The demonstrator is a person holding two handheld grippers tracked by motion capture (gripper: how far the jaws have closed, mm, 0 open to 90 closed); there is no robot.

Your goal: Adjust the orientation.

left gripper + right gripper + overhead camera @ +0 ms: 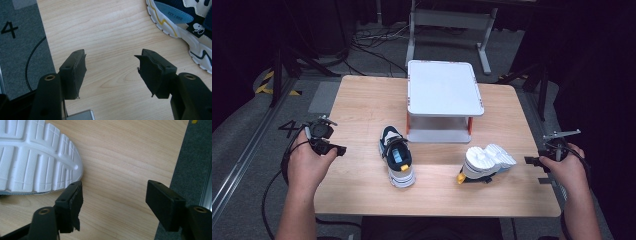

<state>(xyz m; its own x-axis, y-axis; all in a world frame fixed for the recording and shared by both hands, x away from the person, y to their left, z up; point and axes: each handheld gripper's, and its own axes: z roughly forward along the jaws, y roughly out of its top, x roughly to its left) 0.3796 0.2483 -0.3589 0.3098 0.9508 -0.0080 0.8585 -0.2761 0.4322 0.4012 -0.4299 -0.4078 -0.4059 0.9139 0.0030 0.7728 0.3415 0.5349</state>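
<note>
Two navy-and-white sneakers lie on the wooden table point(362, 100). One sneaker point(397, 156) stands upright near the middle; its side point(185, 22) shows in the left gripper view. The other sneaker point(486, 162) lies tipped over with its white sole point(35, 157) facing the right gripper. My left gripper point(337, 149) point(111, 72) hovers open over the table's left edge, a short way left of the upright sneaker. My right gripper point(532, 161) point(113, 202) is open at the table's right edge, just right of the tipped sneaker, nothing between its jaws.
A white two-tier shelf point(444, 92) with orange posts stands at the back middle of the table. Grey floor with cables point(372, 50) surrounds the table; a "4" mark point(8, 28) is on the floor at left. A metal frame point(447, 22) stands behind.
</note>
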